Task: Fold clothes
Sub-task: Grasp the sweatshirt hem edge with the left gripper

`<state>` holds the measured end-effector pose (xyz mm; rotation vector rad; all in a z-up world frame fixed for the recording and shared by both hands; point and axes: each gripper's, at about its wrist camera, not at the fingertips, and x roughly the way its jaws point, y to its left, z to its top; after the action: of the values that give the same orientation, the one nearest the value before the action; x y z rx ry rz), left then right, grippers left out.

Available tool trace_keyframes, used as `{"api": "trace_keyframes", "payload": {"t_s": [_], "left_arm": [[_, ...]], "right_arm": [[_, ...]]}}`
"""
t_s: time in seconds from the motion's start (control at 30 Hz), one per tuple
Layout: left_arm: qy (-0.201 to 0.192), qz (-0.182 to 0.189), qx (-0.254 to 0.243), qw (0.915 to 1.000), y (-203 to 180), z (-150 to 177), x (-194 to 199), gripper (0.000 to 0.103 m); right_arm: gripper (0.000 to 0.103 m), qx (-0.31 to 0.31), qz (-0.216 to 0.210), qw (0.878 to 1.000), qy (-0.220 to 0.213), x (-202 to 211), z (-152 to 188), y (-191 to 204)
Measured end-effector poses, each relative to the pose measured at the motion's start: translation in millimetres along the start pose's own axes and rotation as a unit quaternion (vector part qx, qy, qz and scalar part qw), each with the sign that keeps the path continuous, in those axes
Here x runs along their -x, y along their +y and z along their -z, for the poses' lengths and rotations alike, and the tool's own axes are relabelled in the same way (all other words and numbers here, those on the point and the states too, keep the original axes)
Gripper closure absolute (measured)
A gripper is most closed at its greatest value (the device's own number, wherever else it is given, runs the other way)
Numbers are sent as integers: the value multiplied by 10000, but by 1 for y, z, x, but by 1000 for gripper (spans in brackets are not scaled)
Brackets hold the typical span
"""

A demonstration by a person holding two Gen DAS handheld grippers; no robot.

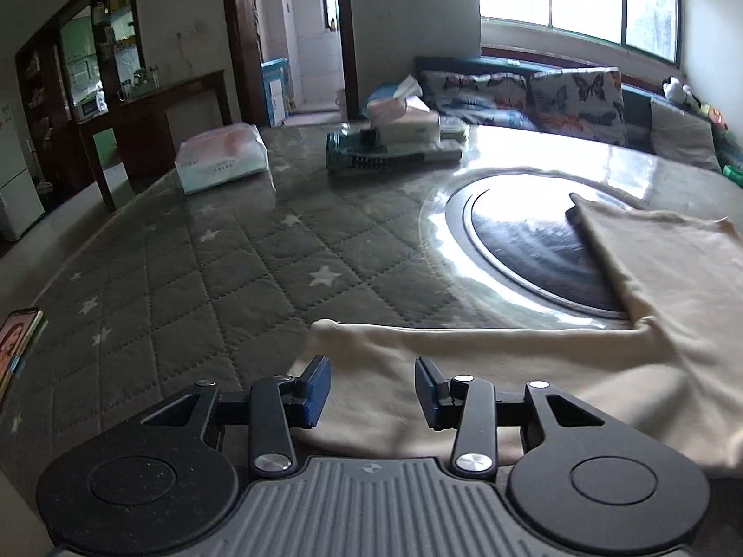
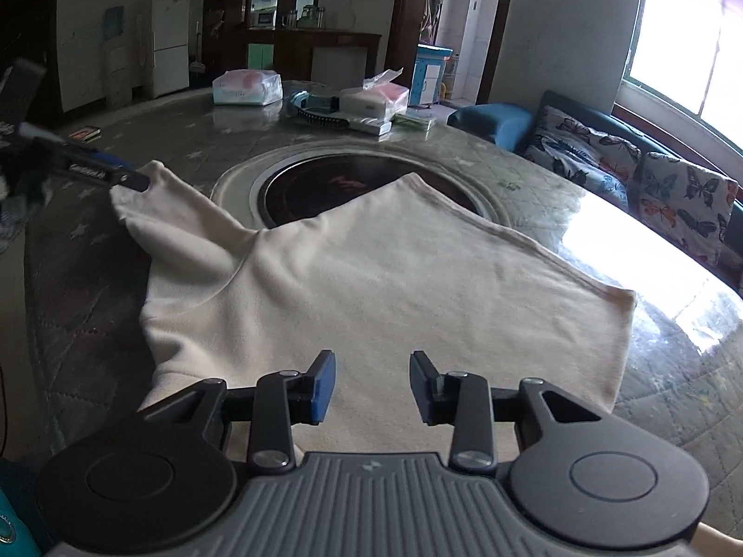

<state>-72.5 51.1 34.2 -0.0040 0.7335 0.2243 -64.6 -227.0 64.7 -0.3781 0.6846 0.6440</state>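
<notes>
A cream garment (image 2: 371,278) lies spread on the round table, partly over the dark round inset. One sleeve (image 2: 153,199) stretches toward the left. In the left wrist view the same garment (image 1: 534,371) fills the lower right. My left gripper (image 1: 373,392) is open, its blue-padded fingers hovering over the sleeve end; it also shows in the right wrist view (image 2: 116,178) at the sleeve tip. My right gripper (image 2: 373,387) is open and empty above the garment's near edge.
The table (image 1: 232,278) has a grey quilted star cover under glass. At its far side lie a wipes pack (image 1: 223,158), tissue boxes (image 1: 404,116) and a dark fan-like device (image 1: 371,158). A phone (image 1: 18,343) sits at the left edge. A sofa with butterfly cushions (image 2: 650,176) stands behind.
</notes>
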Motion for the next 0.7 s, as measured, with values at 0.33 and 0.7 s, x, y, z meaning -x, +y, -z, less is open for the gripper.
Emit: {"api": "trace_keyframes", "payload": {"t_s": [0.33, 0.7], "left_arm": [[-50, -114, -688, 9976, -14, -25, -41, 73], [-66, -502, -498, 9975, -7, -32, -46, 68]], "right_arm": [[67, -46, -14, 9998, 173, -7, 6, -1], [66, 214, -202, 9994, 154, -7, -3, 9]]}}
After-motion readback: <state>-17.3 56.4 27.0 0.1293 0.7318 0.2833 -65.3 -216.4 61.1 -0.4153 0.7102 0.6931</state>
